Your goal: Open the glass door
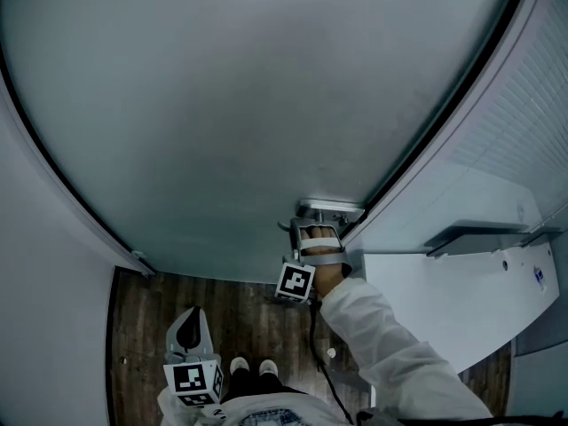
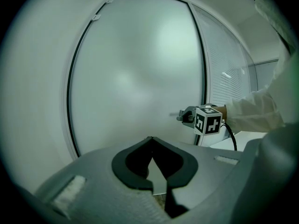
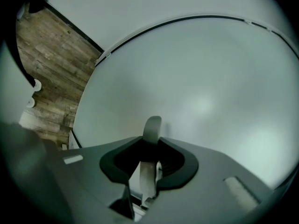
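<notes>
A large frosted glass door (image 1: 231, 105) in a dark frame fills the head view. Its metal lever handle (image 1: 330, 209) sits at the door's right edge. My right gripper (image 1: 312, 233) is at that handle, held by a hand in a white sleeve. In the right gripper view the handle (image 3: 152, 127) runs up between the jaws, which hug it on both sides. My left gripper (image 1: 188, 325) hangs low at the left, apart from the door, and its tips (image 2: 150, 138) meet with nothing in them. The left gripper view shows the right gripper (image 2: 186, 116) against the door (image 2: 135, 69).
Dark wood flooring (image 1: 151, 318) lies below the door, with the person's white shoes (image 1: 253, 366) on it. A white panel with a ledge (image 1: 444, 300) and slatted blinds (image 1: 532, 105) stand to the right of the door. A black cable (image 1: 317, 344) hangs from the right gripper.
</notes>
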The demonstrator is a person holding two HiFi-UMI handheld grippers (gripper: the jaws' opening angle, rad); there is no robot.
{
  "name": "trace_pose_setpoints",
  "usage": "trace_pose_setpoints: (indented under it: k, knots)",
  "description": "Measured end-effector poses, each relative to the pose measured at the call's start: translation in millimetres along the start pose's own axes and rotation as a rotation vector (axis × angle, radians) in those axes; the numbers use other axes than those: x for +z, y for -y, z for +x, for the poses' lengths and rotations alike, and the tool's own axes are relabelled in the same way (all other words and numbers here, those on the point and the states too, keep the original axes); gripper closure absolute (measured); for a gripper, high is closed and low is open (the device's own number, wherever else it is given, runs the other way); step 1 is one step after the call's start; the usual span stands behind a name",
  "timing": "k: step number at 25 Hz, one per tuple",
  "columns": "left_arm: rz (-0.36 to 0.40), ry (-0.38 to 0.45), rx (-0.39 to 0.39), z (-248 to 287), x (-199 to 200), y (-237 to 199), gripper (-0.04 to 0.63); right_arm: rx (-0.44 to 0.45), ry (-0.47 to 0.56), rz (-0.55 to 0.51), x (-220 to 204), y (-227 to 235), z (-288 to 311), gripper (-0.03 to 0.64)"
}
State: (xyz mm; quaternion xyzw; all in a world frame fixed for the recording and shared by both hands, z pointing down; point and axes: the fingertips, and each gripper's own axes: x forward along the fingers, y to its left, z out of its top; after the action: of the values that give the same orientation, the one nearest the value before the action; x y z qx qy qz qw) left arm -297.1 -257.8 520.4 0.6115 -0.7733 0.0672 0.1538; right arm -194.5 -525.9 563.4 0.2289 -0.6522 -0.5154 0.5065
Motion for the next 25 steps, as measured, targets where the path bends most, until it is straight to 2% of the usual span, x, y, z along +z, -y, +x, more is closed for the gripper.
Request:
trace_pose_setpoints:
  k: [5,6,9,12,15,25]
  knots:
    - [0.017,-0.004,-0.024,7,4,9,0.591,-0.023,-0.026,-0.013,7,-4,6,0.520]
    - [0.022,-0.005,-0.028,7,5,11,0.591,-0.003,-0.051,-0.041,4,-7,7,0.520]
    - [0.032,-0.008,-0.037,9,6,15,0.591,0.071,-0.162,-0.216,-11,-24,10,0.523]
    - [0.041,-0.006,-0.043,8,7,19,0.591,0.079,-0.214,-0.303,-15,-32,12,0.526]
    - [0.048,-0.003,-0.043,3,9,21,0.591,0.071,-0.227,-0.301,-14,-31,7,0.526]
    - [0.064,-0.016,-0.047,-9,10,33,0.591,0.041,-0.174,-0.231,-4,-38,-21,0.531]
